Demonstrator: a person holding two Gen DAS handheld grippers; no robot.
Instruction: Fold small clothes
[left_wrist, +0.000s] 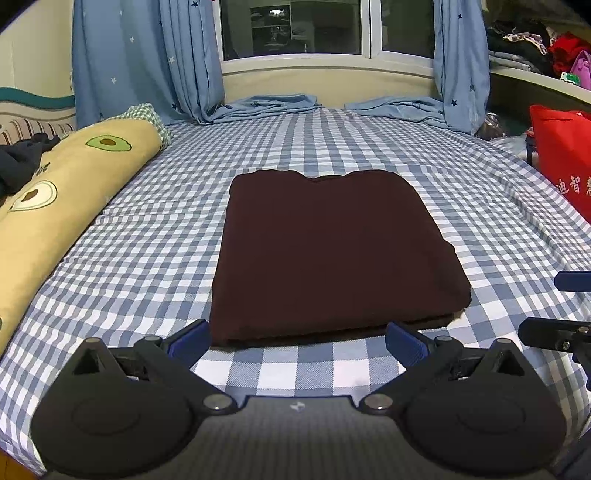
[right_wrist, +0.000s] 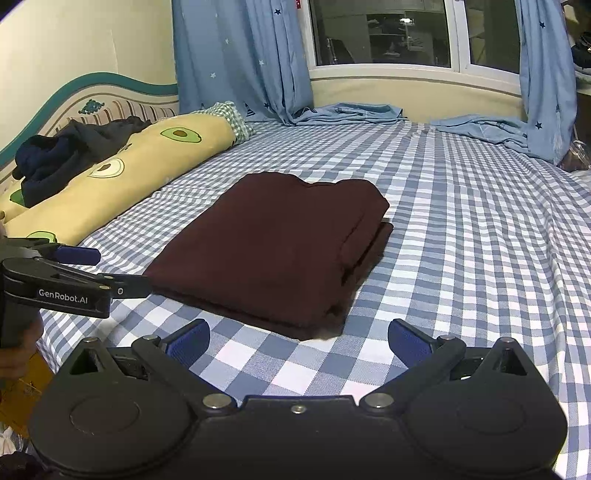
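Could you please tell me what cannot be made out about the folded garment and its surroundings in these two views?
- Dark red folded garment: its type is hidden, since the folds conceal everything inside, in both views.
- Red bag: cut off by the left wrist view's right edge; its print is partly readable.
- Dark clothes on the avocado pillow: too crumpled to count or identify, right wrist view.

Left gripper (left_wrist: 297, 341), right gripper (right_wrist: 299, 341): matte black bodies, round pivot housings, silver rivets, blue ribbed finger pads (right_wrist: 406, 341); white "GenRobot.AI" marking.
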